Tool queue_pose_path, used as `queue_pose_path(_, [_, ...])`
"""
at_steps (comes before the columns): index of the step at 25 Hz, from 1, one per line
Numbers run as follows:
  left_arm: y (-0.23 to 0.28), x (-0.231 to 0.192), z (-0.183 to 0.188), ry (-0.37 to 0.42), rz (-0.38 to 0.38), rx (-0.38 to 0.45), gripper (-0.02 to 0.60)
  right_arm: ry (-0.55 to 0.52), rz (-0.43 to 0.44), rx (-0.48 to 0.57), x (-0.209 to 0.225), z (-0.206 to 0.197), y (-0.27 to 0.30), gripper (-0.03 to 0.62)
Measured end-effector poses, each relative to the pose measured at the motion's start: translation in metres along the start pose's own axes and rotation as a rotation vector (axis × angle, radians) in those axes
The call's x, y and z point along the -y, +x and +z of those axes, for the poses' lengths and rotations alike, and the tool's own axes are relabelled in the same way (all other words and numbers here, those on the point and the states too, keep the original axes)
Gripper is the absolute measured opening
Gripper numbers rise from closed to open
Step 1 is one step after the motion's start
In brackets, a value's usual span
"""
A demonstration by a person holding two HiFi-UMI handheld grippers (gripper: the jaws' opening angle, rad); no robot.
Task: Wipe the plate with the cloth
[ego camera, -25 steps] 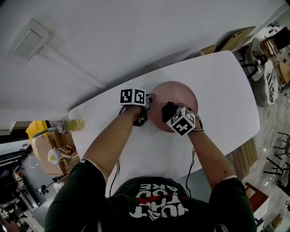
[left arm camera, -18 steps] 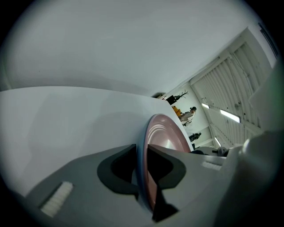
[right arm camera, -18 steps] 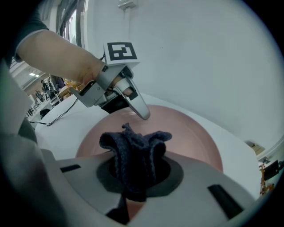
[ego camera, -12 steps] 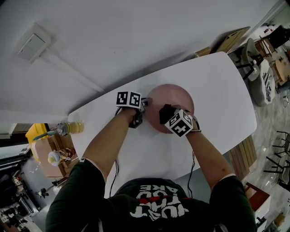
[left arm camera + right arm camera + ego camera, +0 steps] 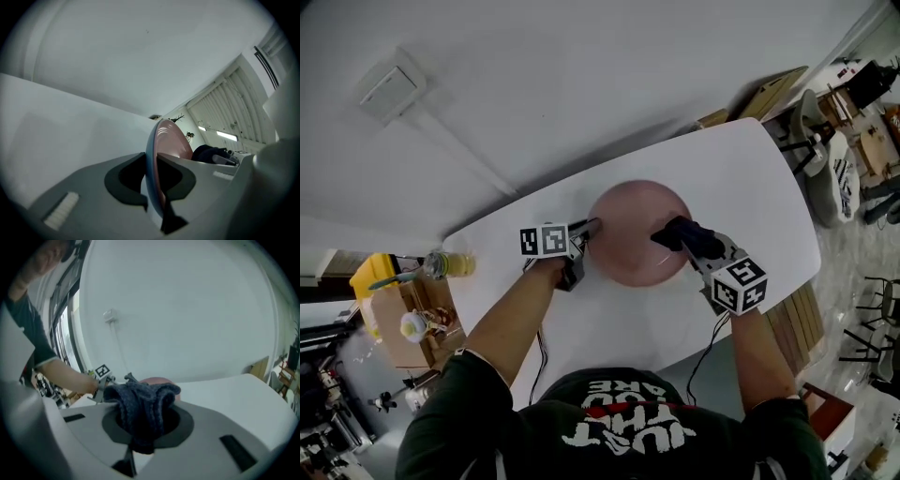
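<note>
The head view looks steeply down from above onto the white table. Each gripper view rides close behind its jaws, facing along them. All share the pink plate; the right gripper view also catches the left gripper.

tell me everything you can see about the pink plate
The plate is round, pink and glossy inside, with a bluish-grey underside, smooth like ceramic or plastic. It sits over the white table, its left rim clamped edge-on by the left claw. The dark cloth in the right claw overlaps its right edge; contact is unclear.
</note>
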State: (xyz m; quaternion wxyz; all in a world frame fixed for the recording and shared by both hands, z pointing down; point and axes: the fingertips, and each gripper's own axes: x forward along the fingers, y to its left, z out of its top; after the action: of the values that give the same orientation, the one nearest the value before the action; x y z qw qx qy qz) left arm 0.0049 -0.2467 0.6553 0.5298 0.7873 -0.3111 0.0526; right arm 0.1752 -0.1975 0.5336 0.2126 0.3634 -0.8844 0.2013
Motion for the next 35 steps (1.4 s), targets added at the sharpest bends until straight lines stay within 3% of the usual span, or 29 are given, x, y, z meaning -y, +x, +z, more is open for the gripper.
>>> queue_pose_path(5, [-0.044,0.031,0.025,0.101,-0.008,0.091,0.046,0.184,-0.013,0.171,0.02,0.053,-0.057,0.044])
queue_pose_path(10, [-0.092,0.055,0.05,0.239,0.047,0.122,0.046,0.212,-0.008,0.245,0.006,0.102,-0.078,0.044])
queue_pose_path(13, [-0.12,0.075,0.061,0.319,0.033,0.131,0.046,0.174,0.028,0.207,-0.016,0.126,-0.074,0.044])
queue_pose_path(18, [-0.155,0.104,0.058,0.471,0.047,0.098,0.046,0.084,0.153,0.068,-0.063,0.179,-0.031,0.044])
queue_pose_path(22, [-0.164,0.122,0.044,0.623,0.07,0.032,0.046,-0.016,0.305,-0.146,-0.121,0.206,0.033,0.044])
queue_pose_path(28, [-0.169,0.128,0.024,0.748,0.111,-0.03,0.046,-0.172,0.471,-0.554,-0.204,0.173,0.096,0.044])
queue_pose_path(35, [-0.179,0.133,0.013,0.911,0.155,-0.032,0.046,-0.226,0.527,-0.72,-0.235,0.142,0.105,0.044])
